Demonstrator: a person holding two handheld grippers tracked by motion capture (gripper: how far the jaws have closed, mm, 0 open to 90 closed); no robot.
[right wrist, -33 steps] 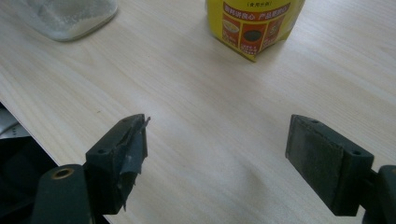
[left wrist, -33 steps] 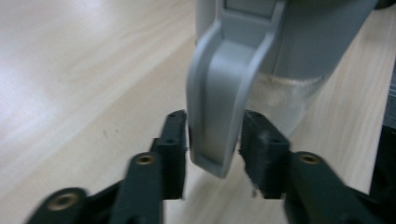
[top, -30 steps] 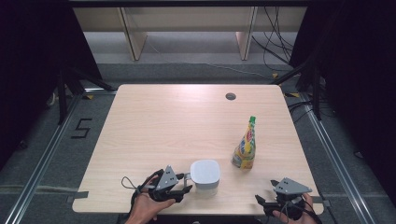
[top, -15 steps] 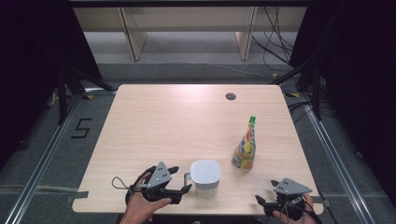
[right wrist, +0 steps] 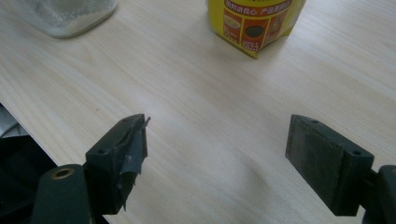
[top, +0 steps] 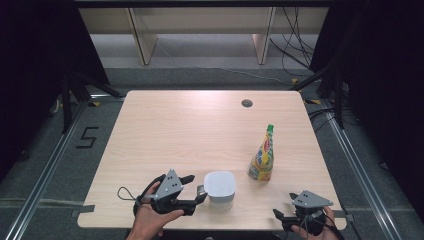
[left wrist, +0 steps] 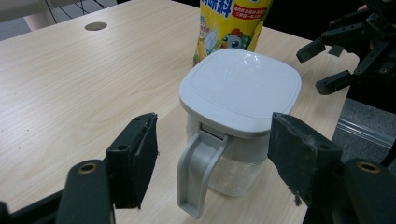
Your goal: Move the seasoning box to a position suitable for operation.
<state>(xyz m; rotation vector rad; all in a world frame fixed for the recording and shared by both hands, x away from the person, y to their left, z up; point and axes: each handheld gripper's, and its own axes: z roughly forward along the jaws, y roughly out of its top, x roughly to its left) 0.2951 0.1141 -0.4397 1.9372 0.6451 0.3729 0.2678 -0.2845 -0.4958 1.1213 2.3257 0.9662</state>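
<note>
A pale wooden worktop (top: 190,135) is standing on a grey carpeted floor (top: 50,150), with a round cable hole (top: 246,103) near its far edge; dark curtains are hanging at both sides, and light shelving legs (top: 142,40) are showing beyond the far edge, with loose cables (top: 295,45) lying near them. A clear jug (top: 220,189) with a white lid is sitting near the near edge of the worktop, its handle (left wrist: 198,175) pointing toward the left claw (top: 192,190); a yellow pouch (top: 263,155) with a green cap is standing upright just beyond and to the right of the jug, apart from it. The left hand (top: 152,220) is coming in from the bottom edge, holding its claw level and aimed at the jug; in the left gripper view the jaws are standing wide apart on either side of the handle, having just been closing a little, with the pads not pressing on anything. The right claw (top: 292,220) is resting at the near right corner of the worktop, well apart from the jug; in the right gripper view its jaws are gaping wide over bare wood, gripping nothing.
</note>
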